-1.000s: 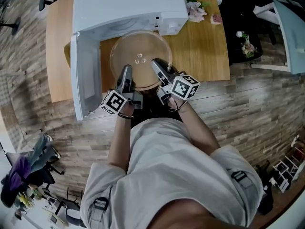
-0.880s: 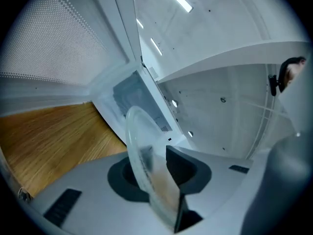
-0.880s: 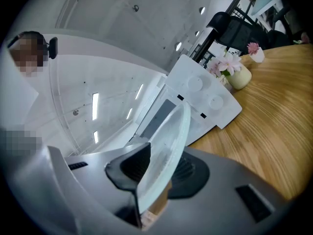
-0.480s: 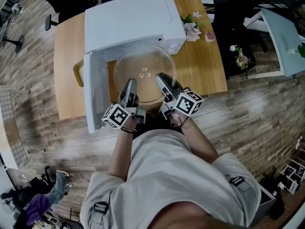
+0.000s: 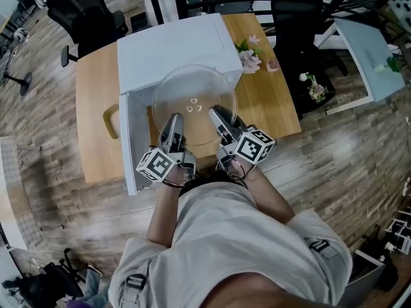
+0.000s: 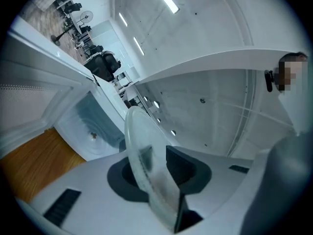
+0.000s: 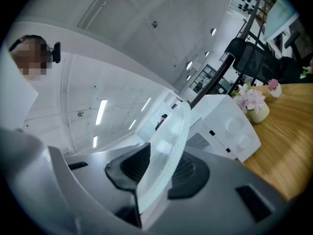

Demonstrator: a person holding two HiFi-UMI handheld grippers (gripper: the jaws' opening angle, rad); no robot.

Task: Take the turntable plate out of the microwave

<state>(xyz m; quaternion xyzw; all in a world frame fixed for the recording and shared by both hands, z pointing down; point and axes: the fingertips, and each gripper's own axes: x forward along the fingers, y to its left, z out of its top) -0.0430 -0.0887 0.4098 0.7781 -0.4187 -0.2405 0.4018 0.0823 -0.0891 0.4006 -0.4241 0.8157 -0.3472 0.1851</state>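
Observation:
The round clear glass turntable plate hangs in the air in front of the white microwave, held level by its near rim. My left gripper is shut on the rim at the near left, my right gripper on the rim at the near right. In the left gripper view the plate stands edge-on between the dark pads. The right gripper view shows the plate the same way, clamped between the two pads.
The microwave's door stands swung open at the left, over the wooden table. A small vase of pink flowers stands right of the microwave. Office chairs and other tables stand round about.
Both grippers have risen with the plate held between them. The plate now overlaps more of the microwave's top in the head view.

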